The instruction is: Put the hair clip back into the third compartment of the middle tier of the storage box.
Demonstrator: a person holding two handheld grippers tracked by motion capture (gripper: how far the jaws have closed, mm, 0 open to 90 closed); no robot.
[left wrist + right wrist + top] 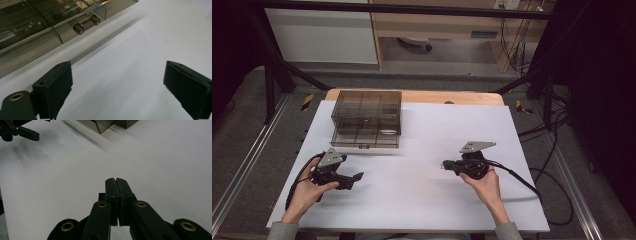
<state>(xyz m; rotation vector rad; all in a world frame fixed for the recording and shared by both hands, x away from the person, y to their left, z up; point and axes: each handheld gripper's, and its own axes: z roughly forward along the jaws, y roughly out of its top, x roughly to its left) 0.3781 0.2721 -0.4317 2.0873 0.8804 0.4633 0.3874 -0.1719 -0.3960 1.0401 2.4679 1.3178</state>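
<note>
The drawer box (366, 119) is not yet touched: left gripper (354, 178) stands wide open and empty, right gripper (116, 182) is closed on nothing.

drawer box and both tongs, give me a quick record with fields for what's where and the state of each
surface: white table top
drawer box: smoky see-through plastic, at the far left of the table, its lowest drawer pulled out a little toward the person
drawer handle: small bar on two knobs, untouched
left tongs: open, nothing between the jaws, pointing at the drawer front, apart from it
right tongs: shut, nothing held, over bare table, away from the box
</note>
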